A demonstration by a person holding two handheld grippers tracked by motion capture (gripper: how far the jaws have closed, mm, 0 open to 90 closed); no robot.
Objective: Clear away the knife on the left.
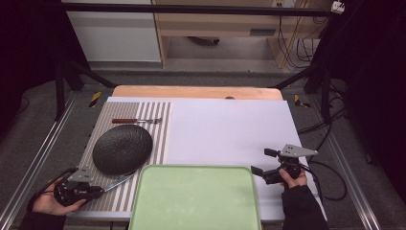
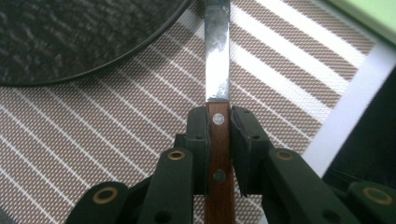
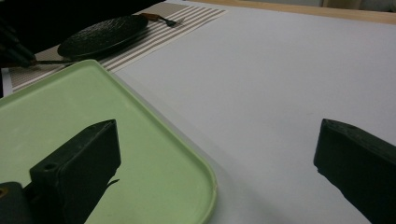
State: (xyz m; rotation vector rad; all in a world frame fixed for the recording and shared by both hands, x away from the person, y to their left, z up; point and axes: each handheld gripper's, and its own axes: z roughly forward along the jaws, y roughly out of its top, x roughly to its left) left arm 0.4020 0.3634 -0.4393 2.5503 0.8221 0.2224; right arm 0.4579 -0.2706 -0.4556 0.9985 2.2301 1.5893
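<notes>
A knife with a brown wooden handle and steel blade lies over the striped placemat; my left gripper is shut on its handle, blade pointing away past the edge of the black plate. From above, the left gripper is at the mat's front left corner, and the knife runs toward the green tray. My right gripper stands open, nothing between its jaws, beside the tray's right corner; its own view shows the tray under its left jaw.
A fork with a brown handle lies on the placemat behind the black plate. A white sheet covers the table to the right of the mat. Metal rails run along both table sides.
</notes>
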